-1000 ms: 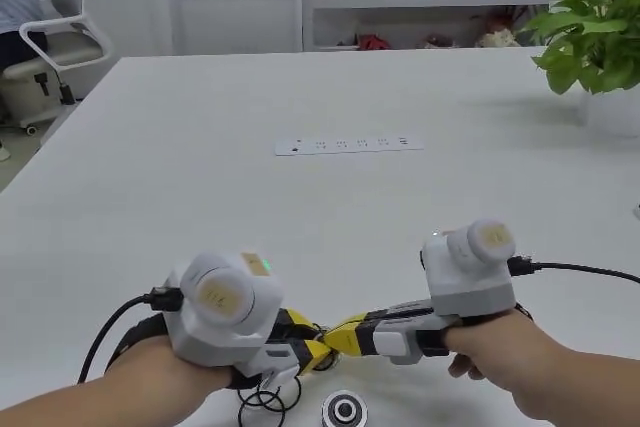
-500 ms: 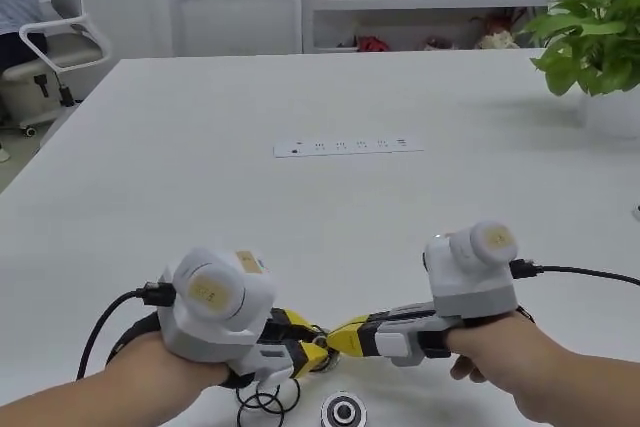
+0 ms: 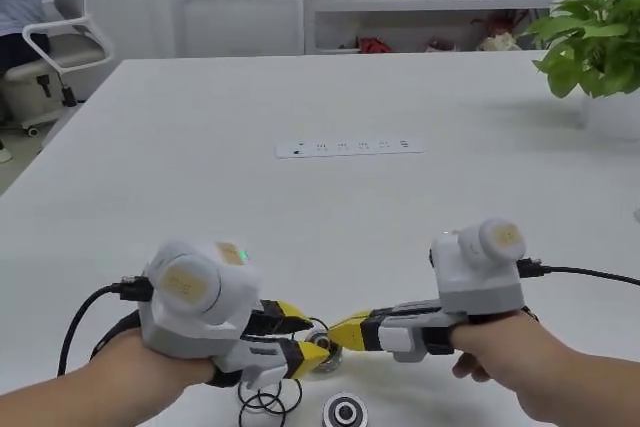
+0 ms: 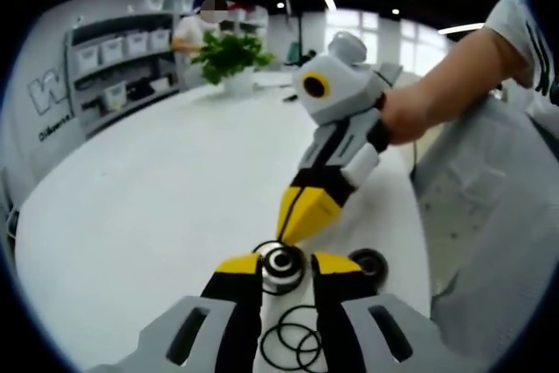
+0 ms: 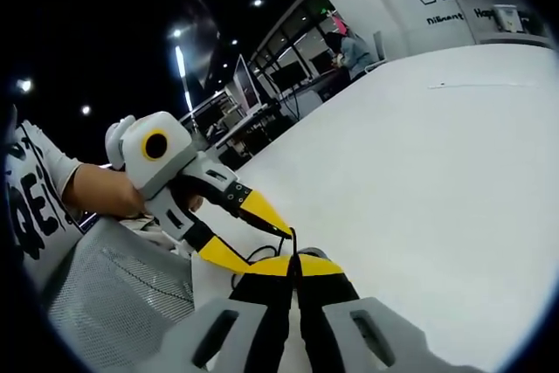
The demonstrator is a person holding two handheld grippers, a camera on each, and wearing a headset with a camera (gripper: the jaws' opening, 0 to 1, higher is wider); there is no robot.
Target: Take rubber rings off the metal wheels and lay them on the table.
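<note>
A big "W" on the wall (image 4: 48, 93); shirt print (image 5: 28, 183) unreadable.

Rings (image 3: 266, 403) lie on the table (image 3: 300, 217), left of a wheel (image 3: 345, 411).

Left gripper (image 3: 303, 333) points right, jaws clamped on a wheel (image 4: 281, 264). Right gripper (image 3: 342, 331) points left, jaws pressed together, tip at the left's.

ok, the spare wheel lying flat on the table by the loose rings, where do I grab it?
Across the outer rim, from straight above. The spare wheel lies flat, hub up, so only its round edge offers two opposite faces for the jaws. The loose rings lie close on its left, so probably set the jaws near and far rather than left and right.
</note>
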